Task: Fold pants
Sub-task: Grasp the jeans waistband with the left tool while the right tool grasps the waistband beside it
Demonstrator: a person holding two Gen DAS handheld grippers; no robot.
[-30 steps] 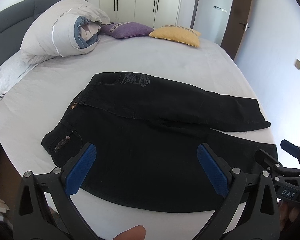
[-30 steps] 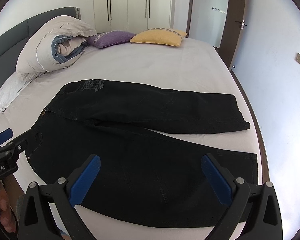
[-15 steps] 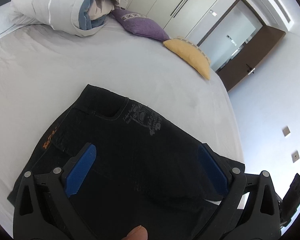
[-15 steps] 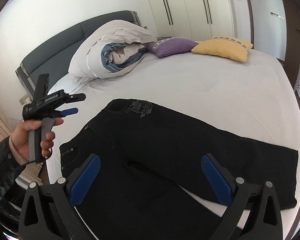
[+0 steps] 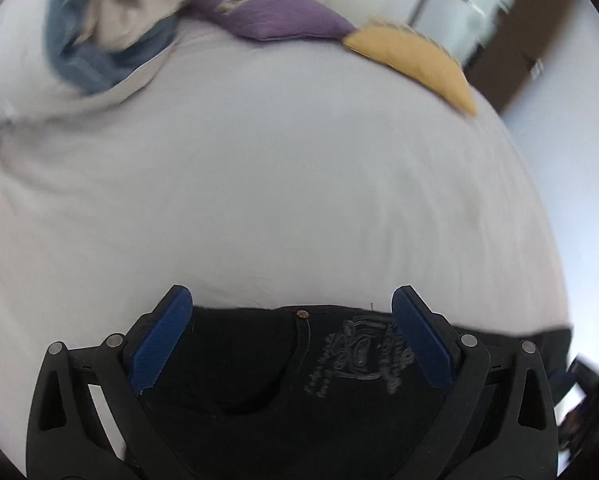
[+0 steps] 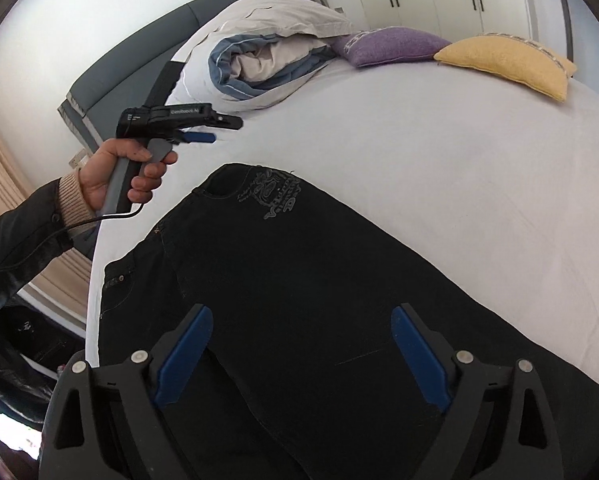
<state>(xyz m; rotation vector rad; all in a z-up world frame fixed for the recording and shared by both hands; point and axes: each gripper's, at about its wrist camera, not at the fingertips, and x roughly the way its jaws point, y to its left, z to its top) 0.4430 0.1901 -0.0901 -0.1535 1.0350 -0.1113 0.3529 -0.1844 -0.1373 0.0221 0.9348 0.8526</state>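
White sheets cover the bed (image 6: 439, 168), which carries every item shown. At far left in the right wrist view, a hand (image 6: 115, 172) in a dark sleeve grips the left hand-held gripper (image 6: 215, 128) above the bed's edge, near the waistband of the black pants (image 6: 299, 280); its own view shows both blue pads (image 5: 159, 344) spread wide over the waistband, nothing between them. A rolled duvet (image 6: 267, 52) lies by the grey headboard (image 6: 139, 72), followed rightward by a purple cushion (image 6: 391, 46) and a yellow cushion (image 6: 511, 64). The pants lie flat, waist toward the left, legs running right. The right hand-held gripper (image 6: 299, 356), jaws wide though just narrowing slightly, hovers over the dark cloth without clamping it.
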